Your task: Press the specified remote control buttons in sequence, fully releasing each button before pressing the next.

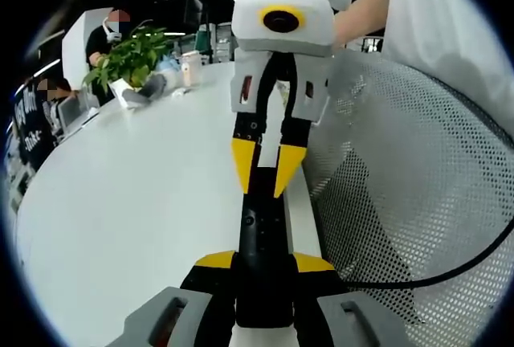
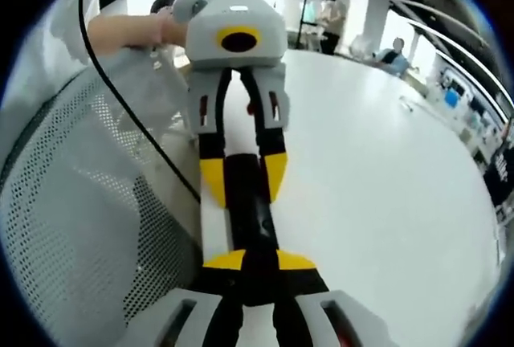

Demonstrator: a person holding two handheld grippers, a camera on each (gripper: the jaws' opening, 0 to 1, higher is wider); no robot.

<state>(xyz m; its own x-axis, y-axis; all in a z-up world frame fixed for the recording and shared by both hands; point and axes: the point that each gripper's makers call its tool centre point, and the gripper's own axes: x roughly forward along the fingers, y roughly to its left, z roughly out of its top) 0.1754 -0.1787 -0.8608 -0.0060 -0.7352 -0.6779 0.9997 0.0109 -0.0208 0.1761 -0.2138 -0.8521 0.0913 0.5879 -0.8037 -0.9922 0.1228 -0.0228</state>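
White counter [image 1: 120,202] carried a black remote [image 1: 261,234], both tools clamping its ends: left tool [image 1: 265,263], right tool [image 2: 261,263]. Judging by this, no button was being pressed; one tool must let go first.

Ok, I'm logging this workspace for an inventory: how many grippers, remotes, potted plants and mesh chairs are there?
gripper: 2, the left gripper and the right gripper, one at each end of the remote
remote: 1
potted plant: 1
mesh chair: 1
Total: 5
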